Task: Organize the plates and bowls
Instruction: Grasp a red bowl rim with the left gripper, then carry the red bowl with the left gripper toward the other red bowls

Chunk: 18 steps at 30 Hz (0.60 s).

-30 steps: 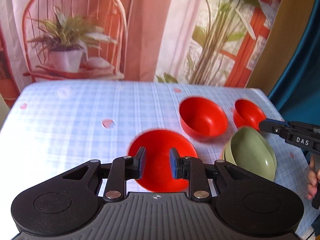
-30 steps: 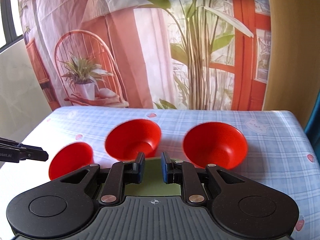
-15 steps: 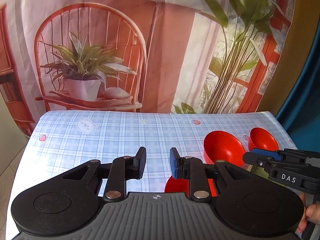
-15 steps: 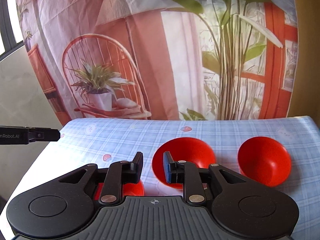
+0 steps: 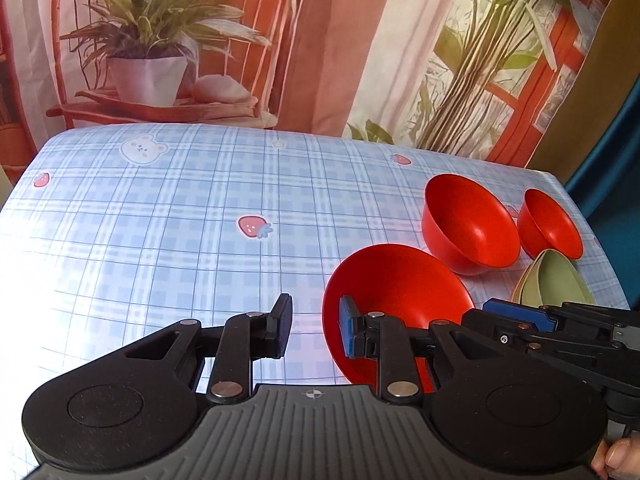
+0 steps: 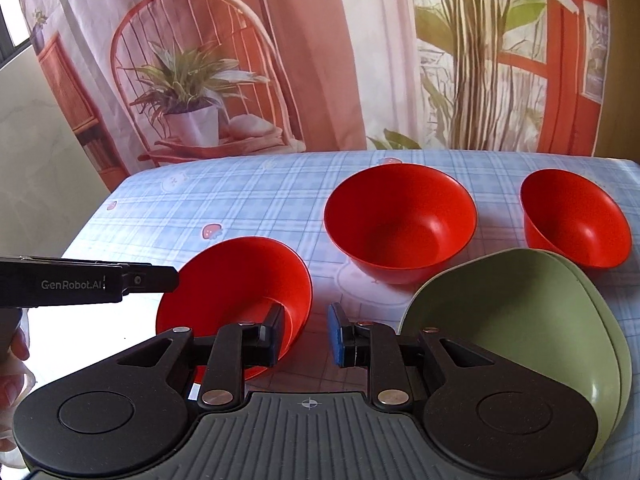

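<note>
Left wrist: left gripper [image 5: 312,330] jaws slightly apart, nothing clamped; the near red bowl [image 5: 394,292] rim sits between them, right pad inside the bowl. Two more red bowls [image 5: 468,224] behind, green plates [image 5: 554,280] at right.

Right wrist: right gripper [image 6: 306,332] jaws parted, empty, over the tablecloth [image 6: 248,200] between near red bowl [image 6: 236,288] and stacked green plates [image 6: 520,320].
</note>
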Each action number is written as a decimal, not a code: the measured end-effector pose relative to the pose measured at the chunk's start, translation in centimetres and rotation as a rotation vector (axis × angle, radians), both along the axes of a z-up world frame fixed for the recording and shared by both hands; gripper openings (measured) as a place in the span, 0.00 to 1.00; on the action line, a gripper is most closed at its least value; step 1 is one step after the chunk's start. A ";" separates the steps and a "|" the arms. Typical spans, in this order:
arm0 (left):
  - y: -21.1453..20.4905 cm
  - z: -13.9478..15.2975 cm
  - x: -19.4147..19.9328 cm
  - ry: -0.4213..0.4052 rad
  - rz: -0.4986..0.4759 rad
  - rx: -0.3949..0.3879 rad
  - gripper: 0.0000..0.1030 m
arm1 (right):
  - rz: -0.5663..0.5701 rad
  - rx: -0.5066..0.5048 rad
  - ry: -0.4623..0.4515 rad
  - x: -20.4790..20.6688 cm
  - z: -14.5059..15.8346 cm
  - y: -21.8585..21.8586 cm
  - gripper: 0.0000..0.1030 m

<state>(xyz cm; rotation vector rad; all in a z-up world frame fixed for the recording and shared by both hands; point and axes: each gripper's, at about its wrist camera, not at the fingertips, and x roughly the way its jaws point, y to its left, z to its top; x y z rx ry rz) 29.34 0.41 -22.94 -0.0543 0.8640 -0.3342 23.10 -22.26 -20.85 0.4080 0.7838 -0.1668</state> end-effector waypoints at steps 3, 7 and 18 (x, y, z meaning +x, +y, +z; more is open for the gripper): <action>0.0 -0.4 0.3 0.010 0.000 -0.005 0.25 | 0.003 0.000 0.008 0.4 -0.3 -0.2 0.21; -0.2 -0.9 0.5 0.024 -0.011 -0.025 0.25 | 0.014 0.003 0.010 0.8 -0.4 -0.2 0.21; -0.7 -1.1 -1.0 0.019 -0.015 -0.007 0.14 | 0.038 0.037 0.019 1.0 -0.8 -0.1 0.10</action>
